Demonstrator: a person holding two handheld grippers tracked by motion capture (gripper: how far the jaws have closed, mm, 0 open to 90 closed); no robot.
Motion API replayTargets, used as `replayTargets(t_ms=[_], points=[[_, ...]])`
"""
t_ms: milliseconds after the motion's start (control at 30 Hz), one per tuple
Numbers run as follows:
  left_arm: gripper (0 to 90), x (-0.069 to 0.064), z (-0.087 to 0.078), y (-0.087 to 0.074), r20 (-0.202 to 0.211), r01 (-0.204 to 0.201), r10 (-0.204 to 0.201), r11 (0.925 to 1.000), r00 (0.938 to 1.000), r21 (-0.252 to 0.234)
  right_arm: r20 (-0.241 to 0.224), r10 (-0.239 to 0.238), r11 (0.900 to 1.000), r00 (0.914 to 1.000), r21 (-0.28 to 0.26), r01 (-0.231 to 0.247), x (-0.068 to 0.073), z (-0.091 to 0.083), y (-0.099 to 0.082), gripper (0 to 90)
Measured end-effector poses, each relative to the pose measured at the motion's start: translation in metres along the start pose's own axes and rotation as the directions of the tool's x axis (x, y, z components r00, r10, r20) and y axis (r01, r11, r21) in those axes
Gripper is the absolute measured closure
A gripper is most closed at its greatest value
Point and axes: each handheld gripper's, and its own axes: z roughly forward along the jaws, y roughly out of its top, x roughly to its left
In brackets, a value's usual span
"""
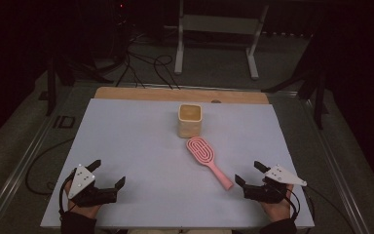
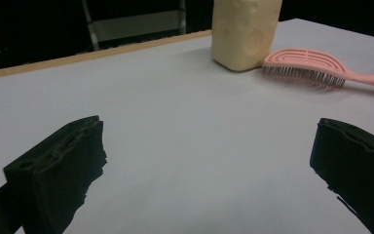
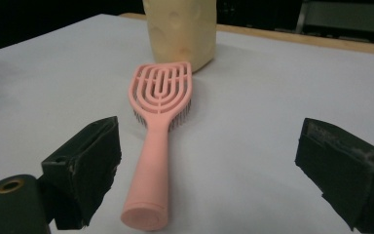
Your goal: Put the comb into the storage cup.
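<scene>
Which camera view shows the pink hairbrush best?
The right gripper view: the pink hairbrush lies close, whole, from handle end to slotted head. The high view shows it whole but small. The left gripper view shows its bristles sideways, the handle cut off.

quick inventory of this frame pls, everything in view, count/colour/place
hairbrush: 1, pink, table centre-right, bristles down, handle end toward the right gripper
cup: 1, cream yellow, upright, open top, just beyond the brush head
table: 1, pale grey-white top, wooden strip along far edge
frame stand: 1, light grey, on floor beyond table
cables: several, black, floor beyond table
left gripper: 1, black, near-left edge, open, holding nothing
right gripper: 1, black, near-right edge, open, holding nothing, close to brush handle
hands: 2, at near edge, holding grippers
</scene>
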Motion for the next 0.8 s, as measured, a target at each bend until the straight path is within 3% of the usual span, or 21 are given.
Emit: replayTargets(t_ms=[200,300,667,800], points=[[0.0,0.0,0.001,-0.001,-0.005,0.002,-0.002,1.0,1.0,0.005,0.009,0.02,0.9988,0.9998,0.045,-0.021,0.001,0.001,0.005,9.5],[0.0,-0.001,0.003,-0.002,-0.009,-0.002,0.002,0.9999,1.0,0.017,0.011,0.006,0.9959,0.9999,0.091,-0.007,0.003,0.003,0.01,9.5],[0.0,-0.001,0.003,-0.003,-0.017,-0.001,0.001,0.9997,0.9999,0.024,0.016,-0.008,0.9859,0.9998,0.167,0.005,0.013,0.007,0.03,9.8],[0.0,-0.001,0.004,-0.003,-0.019,-0.002,0.003,0.9996,0.9998,0.027,0.017,0.021,0.9801,0.9996,0.197,-0.024,0.011,0.009,0.035,11.0]])
